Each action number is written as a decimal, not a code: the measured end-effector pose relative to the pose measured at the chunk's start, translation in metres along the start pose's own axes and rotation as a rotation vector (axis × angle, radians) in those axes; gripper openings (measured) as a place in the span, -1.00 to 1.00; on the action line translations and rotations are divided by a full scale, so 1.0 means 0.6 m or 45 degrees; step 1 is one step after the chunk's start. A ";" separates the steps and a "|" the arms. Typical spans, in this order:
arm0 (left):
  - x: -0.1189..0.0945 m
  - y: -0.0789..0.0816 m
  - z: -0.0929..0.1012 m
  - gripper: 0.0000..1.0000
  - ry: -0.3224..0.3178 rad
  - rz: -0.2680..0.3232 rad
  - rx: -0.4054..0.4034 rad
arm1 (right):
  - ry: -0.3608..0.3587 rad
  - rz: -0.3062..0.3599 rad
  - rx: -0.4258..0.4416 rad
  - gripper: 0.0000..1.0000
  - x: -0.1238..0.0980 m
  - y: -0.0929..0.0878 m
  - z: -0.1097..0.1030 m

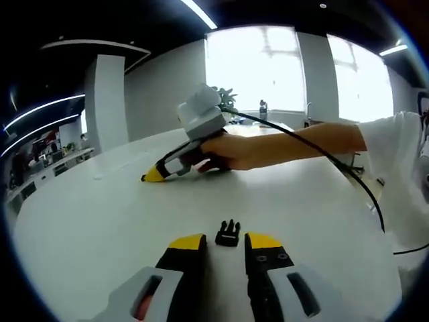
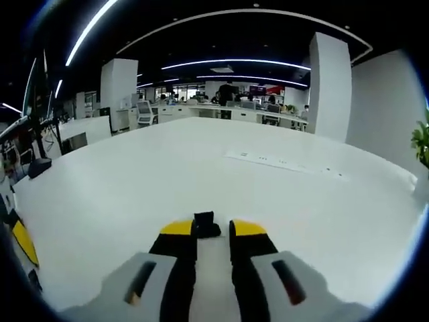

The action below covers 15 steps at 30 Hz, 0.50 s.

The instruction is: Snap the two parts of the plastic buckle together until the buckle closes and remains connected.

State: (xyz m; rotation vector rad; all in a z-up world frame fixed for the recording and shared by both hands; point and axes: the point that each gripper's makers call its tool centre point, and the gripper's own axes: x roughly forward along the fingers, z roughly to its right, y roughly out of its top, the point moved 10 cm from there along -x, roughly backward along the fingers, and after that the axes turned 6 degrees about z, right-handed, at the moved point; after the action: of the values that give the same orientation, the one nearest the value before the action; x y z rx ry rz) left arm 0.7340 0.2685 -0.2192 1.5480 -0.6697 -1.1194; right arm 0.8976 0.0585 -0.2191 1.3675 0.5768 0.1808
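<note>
While the two buckle halves lie apart, nothing of the joining is done — that much I'd judge from both views.

In the left gripper view, the left gripper [image 1: 224, 240] rests low over the white bench [image 1: 87, 221] with its yellow-tipped fingers [image 1: 188, 243] spread, and the pronged buckle half [image 1: 228, 233] lies on the bench in the gap at their tips, not pinched as far as I can tell. Farther off, a person's hand [image 1: 231, 151] holds the right gripper [image 1: 155, 174] down on the bench, well apart from that half; its cable [image 1: 335, 161] trails back toward the sleeve.

In the right gripper view, the right gripper [image 2: 213, 228] has a small dark piece — the socket buckle half [image 2: 204, 225], I'd guess — between its fingertips [image 2: 178, 228]. Whether it's gripped or just sitting there I cannot tell. This view shows that piece, which the other doesn't reveal; the prongs are plain in the left one.

Left to do: grasp both, align, press home.
</note>
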 end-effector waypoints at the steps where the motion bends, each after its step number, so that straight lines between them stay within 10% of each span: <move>1: 0.000 0.000 0.000 -0.56 0.000 0.001 -0.002 | 0.007 -0.001 -0.005 -0.70 0.000 0.000 0.001; 15: 0.000 -0.001 0.000 -0.56 0.001 0.006 -0.021 | 0.130 0.001 0.040 -0.73 -0.008 0.004 0.022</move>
State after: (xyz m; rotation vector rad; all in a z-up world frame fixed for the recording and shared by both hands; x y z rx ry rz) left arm 0.7339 0.2685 -0.2196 1.5323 -0.6617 -1.1184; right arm 0.9005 0.0456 -0.2141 1.3950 0.6670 0.2445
